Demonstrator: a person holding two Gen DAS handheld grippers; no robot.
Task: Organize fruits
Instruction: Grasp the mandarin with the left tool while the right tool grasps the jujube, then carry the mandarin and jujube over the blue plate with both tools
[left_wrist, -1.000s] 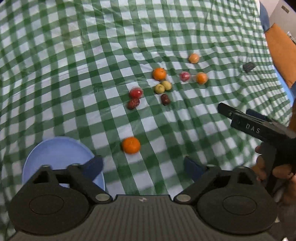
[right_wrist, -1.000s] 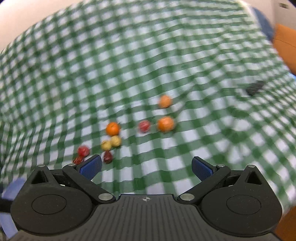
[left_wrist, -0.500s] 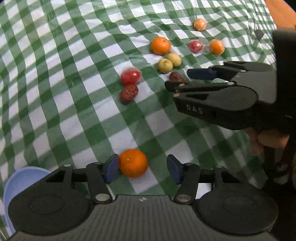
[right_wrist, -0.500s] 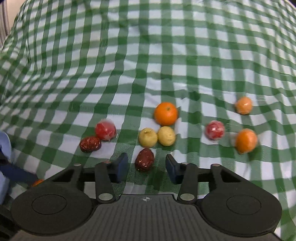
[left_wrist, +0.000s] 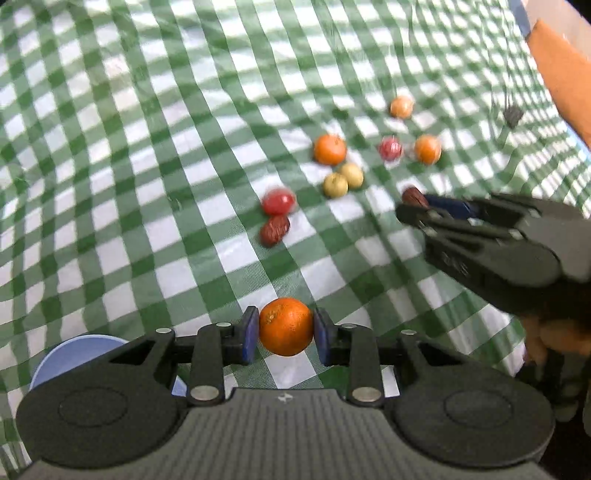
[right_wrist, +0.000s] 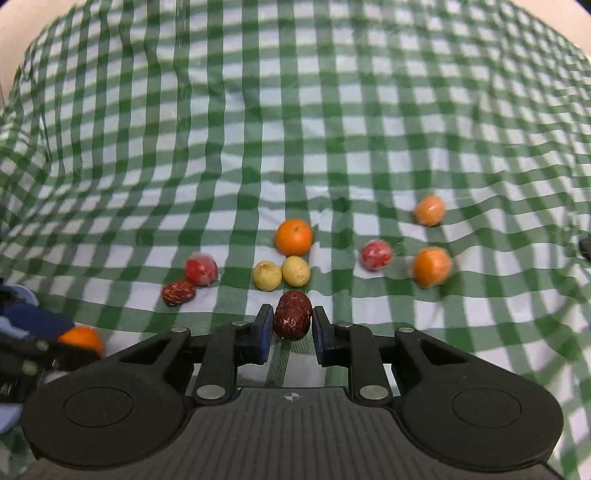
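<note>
Left tongs (left_wrist: 285, 334): clamped on an orange (left_wrist: 286, 326), blue pads touching both its sides, held low over the checked cloth (left_wrist: 147, 155) on the counter.

Blue plate (left_wrist: 70, 354): near left, just behind the left tongs' body; the visible part holds nothing, the rest is hidden.

Right tongs (right_wrist: 291, 326): closed on a dark red date (right_wrist: 292, 314), one pad at each side. In the left view the same tongs (left_wrist: 417, 206) enter from the right with the date at their tip.

Loose on the cloth, middle distance:
- second date (right_wrist: 178, 292), touching or just beside a red fruit (right_wrist: 200, 268) behind it;
- two yellow-green fruits (right_wrist: 266, 275) (right_wrist: 295, 270), side by side and touching;
- larger orange (right_wrist: 293, 236), just behind the yellow pair.

Farther right:
- second red fruit (right_wrist: 376, 254);
- small orange fruit (right_wrist: 431, 266), blurred, just beside it;
- another small orange fruit (right_wrist: 429, 210), farthest back, apart from the rest.

Small dark object (left_wrist: 512, 115): far right on the cloth; kind not discernible.
</note>
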